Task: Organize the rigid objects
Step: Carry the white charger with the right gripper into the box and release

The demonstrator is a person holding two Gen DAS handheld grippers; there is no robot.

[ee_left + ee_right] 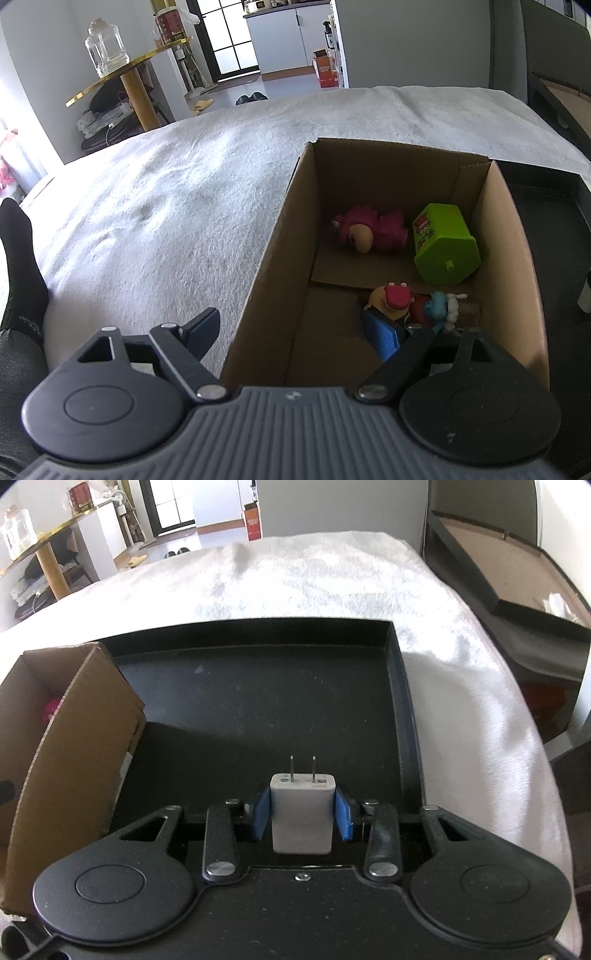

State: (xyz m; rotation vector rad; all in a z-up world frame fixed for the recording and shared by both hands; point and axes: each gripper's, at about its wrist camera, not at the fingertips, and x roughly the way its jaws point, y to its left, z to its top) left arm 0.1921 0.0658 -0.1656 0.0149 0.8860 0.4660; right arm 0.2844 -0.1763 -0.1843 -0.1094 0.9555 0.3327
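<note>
Our right gripper [302, 808] squeezes a white plug [302, 814] at the bottom middle, over the black tray [400, 686]. Our left gripper [295, 334] is spread wide across the cardboard box [273, 258] wall, toys [373, 230] inside at right.

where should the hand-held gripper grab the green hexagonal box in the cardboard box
Take the green hexagonal box across two opposite flat side walls, coming from above through the open top of the cardboard box. It lies tipped over with its knobbed end facing the camera, and the pink plush toy sits close on its left, so lateral approaches look crowded.
</note>
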